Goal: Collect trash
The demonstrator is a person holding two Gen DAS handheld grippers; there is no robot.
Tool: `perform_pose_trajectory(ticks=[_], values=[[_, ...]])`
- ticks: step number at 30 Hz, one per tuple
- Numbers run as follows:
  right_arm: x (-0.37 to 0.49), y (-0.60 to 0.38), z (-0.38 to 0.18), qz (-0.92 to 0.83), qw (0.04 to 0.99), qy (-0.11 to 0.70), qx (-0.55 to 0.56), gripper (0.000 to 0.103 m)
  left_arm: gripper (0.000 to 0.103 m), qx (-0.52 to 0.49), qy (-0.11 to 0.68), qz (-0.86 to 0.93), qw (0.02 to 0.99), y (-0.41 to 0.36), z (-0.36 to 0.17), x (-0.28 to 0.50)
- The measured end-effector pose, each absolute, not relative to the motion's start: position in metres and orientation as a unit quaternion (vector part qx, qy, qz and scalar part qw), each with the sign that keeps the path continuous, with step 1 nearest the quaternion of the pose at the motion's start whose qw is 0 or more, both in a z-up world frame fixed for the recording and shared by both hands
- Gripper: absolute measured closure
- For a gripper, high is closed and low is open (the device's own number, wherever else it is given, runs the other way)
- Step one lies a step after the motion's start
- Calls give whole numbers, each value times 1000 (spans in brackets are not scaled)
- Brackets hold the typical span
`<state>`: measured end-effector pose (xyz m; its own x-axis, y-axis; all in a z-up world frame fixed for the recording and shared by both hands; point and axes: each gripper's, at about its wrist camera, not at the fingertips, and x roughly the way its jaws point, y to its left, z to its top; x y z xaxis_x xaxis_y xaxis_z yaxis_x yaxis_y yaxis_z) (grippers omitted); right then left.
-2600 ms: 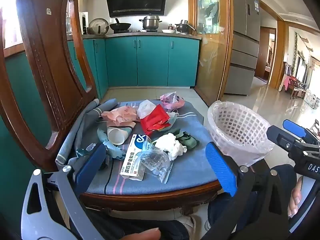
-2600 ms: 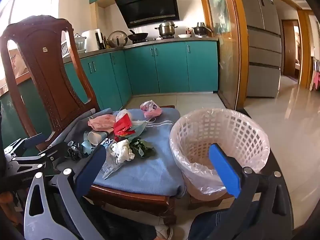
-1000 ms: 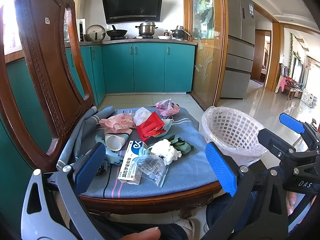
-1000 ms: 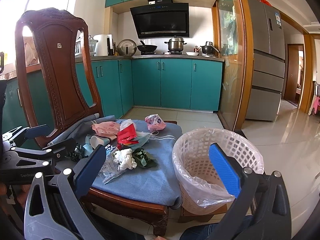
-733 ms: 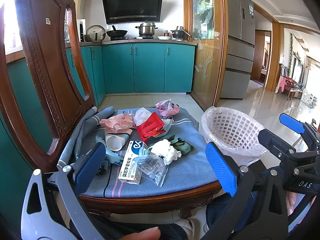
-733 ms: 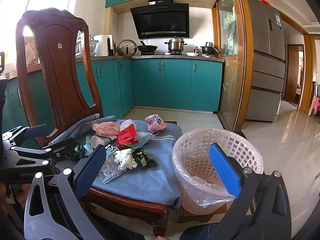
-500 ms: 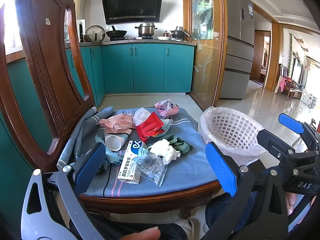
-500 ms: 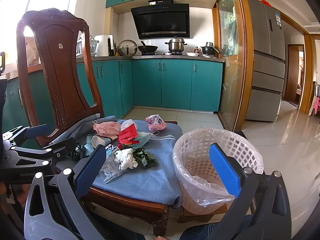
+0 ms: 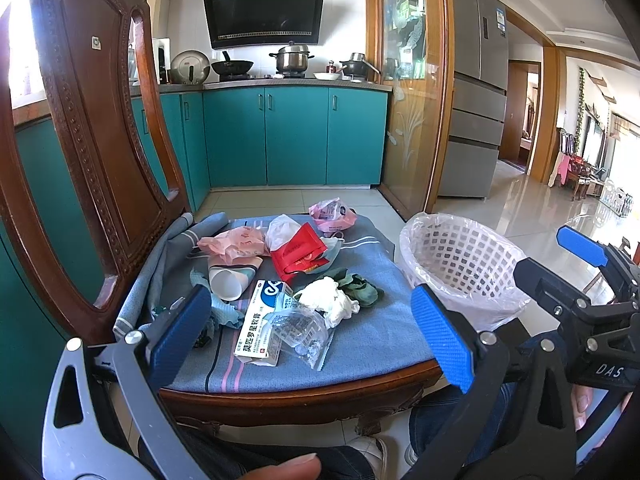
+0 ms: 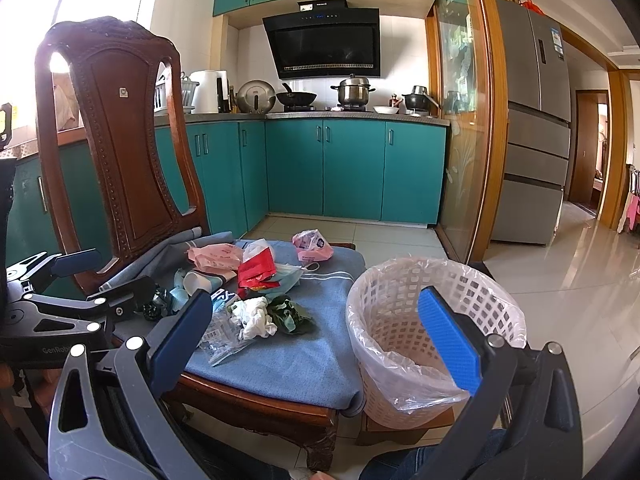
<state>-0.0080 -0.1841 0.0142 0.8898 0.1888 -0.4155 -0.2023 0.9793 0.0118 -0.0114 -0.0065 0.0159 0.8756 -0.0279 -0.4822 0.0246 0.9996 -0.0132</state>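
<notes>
Left gripper (image 9: 312, 332) fingers spread wide; right gripper (image 10: 320, 332) likewise.

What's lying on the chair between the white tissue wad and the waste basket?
In both views, crumpled green leaves lie beside the white tissue wad; then bare blue cushion up to the waste basket.

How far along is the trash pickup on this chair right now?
Nothing looks collected yet: the lined white basket shows no trash inside. Nothing is in hand; the left gripper and right gripper are open and empty. Left to do: the medicine box, white tissue, red packet and the rest.
</notes>
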Motion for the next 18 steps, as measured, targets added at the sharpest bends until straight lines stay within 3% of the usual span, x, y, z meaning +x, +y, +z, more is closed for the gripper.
perform_pose_trajectory(ticks=[18], values=[[-12, -186, 13, 101, 972, 213, -12, 3, 3, -3, 255, -12, 967, -7, 12, -15]])
